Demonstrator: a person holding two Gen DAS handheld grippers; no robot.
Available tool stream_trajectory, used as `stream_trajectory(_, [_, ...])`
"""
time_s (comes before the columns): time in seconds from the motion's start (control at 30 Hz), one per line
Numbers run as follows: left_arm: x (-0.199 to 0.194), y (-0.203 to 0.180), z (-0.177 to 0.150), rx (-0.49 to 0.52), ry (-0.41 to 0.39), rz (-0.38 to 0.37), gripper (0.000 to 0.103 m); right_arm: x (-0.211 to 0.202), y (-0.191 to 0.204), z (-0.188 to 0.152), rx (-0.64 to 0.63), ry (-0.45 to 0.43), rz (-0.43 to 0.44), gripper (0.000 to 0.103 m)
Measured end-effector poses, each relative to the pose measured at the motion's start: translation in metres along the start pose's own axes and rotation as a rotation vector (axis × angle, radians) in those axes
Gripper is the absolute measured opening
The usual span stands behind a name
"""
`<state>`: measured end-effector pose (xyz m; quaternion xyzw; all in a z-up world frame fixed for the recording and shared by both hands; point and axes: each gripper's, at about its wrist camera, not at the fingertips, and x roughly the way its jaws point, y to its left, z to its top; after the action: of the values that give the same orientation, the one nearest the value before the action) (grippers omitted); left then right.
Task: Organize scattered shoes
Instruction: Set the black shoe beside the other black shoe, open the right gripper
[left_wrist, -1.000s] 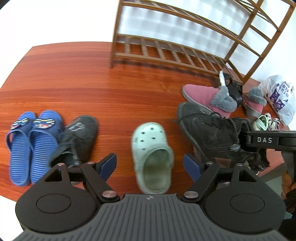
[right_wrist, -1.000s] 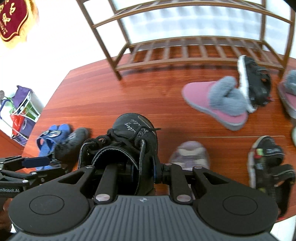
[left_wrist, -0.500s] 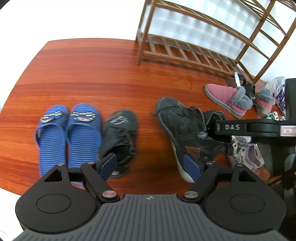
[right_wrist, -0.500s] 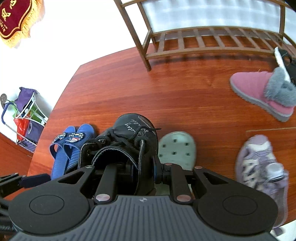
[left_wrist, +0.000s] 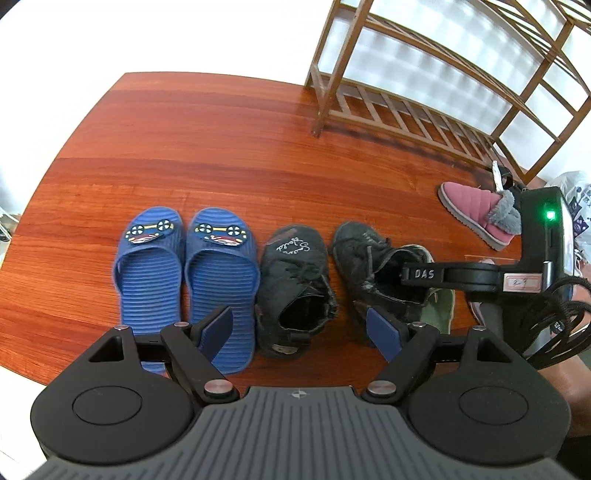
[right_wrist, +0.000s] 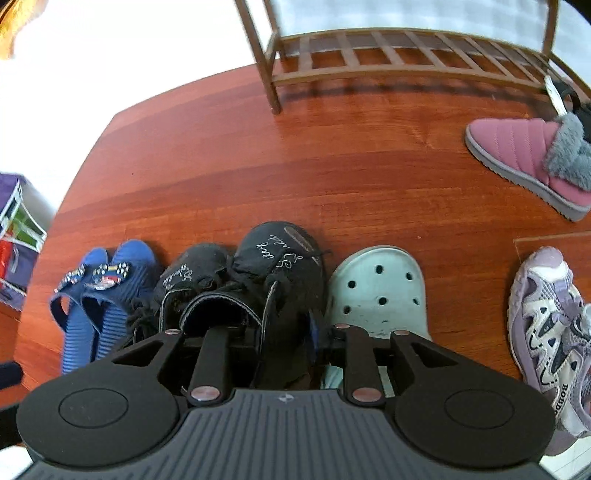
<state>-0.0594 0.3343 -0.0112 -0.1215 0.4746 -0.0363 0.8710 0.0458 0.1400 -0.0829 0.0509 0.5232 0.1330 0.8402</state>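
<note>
My right gripper (right_wrist: 284, 339) is shut on the collar of a black lace-up shoe (right_wrist: 280, 266), which sits low beside its mate (right_wrist: 192, 280). In the left wrist view the held shoe (left_wrist: 369, 258) stands right of the mate (left_wrist: 295, 269), with the right gripper's arm reaching into it. A pair of blue slides (left_wrist: 184, 266) lies left of them. My left gripper (left_wrist: 299, 325) is open and empty, just in front of the black pair.
A mint clog (right_wrist: 376, 288) lies right of the held shoe, then a lilac sneaker (right_wrist: 546, 317). A pink fur-lined boot (right_wrist: 528, 158) lies farther right. A wooden shoe rack (left_wrist: 424, 92) stands at the back. A plastic bag (left_wrist: 576, 199) lies at far right.
My right gripper has carried the black shoe left and down, next to its mate by the blue slides. My left gripper has shifted left and stayed open.
</note>
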Motion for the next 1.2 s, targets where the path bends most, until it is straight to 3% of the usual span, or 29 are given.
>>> stream_trajectory(0.37, [0.005,-0.005,0.004,0.027,-0.001,-0.021,0.081,-0.005,0.010,-0.002,-0.066,-0.003,0.040,0.034])
stream_trajectory(0.53, [0.008,-0.016,0.007,0.049,-0.006,-0.035,0.081,-0.021,0.011,0.001,-0.123,-0.026,0.061,0.053])
stream_trajectory(0.8, [0.008,-0.041,0.008,0.078,-0.036,-0.076,0.082,-0.060,0.001,0.001,-0.186,-0.103,0.113,0.075])
stream_trajectory(1.2, [0.020,-0.086,0.010,0.091,-0.019,-0.098,0.083,-0.090,-0.062,0.000,-0.153,-0.107,0.082,0.077])
